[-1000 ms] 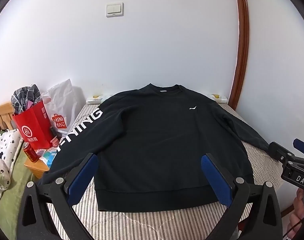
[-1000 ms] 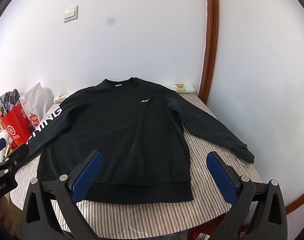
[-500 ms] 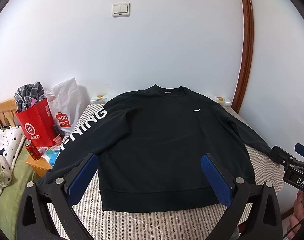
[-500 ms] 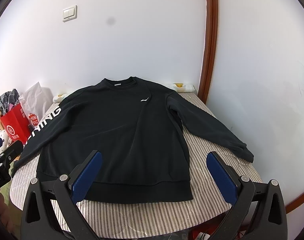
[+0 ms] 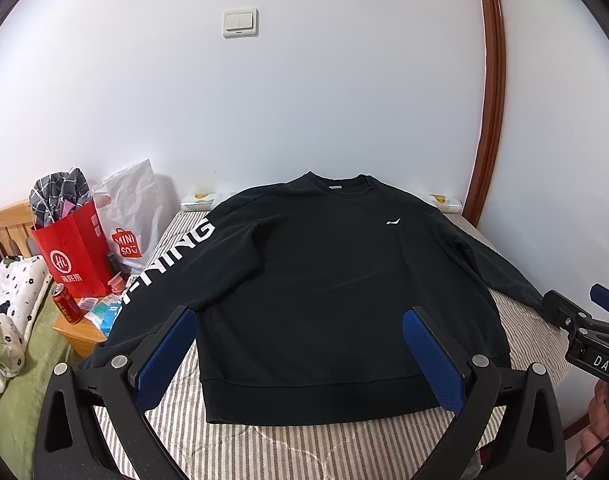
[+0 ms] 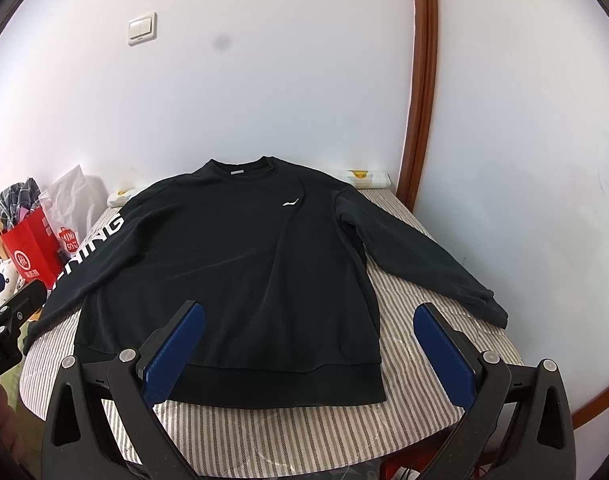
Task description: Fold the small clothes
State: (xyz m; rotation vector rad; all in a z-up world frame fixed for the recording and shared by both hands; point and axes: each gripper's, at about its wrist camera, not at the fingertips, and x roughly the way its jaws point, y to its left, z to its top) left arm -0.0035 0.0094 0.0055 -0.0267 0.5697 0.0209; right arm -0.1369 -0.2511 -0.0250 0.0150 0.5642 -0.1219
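Sweatshirt [image 5: 316, 296], black, lies face up and spread flat on the striped table [image 6: 288, 436], collar at the far edge by the wall, hem at the near edge, both sleeves angled outward. Left sleeve [image 5: 164, 276], with white lettering, runs off the left table edge; right sleeve [image 6: 416, 264] ends in its cuff [image 6: 492, 308] near the right edge.

Left gripper [image 5: 300, 340] hovers above the near hem, jaws wide open, holding nothing. Right gripper [image 6: 308, 336] likewise: wide open, empty, above the near right of the hem.

Judgement: no fold begun; the step in hand is the approach for a first grasp.

To do it well:
- take a sleeve at cuff and shoulder seam, one gripper each
- pinch only the sleeve layers, not the table cover
- lift low, carry inward, lay it flat across the chest
- keep the body undisturbed, so hem and collar stay square

Risk: the overhanging left sleeve may drag the shoulder.
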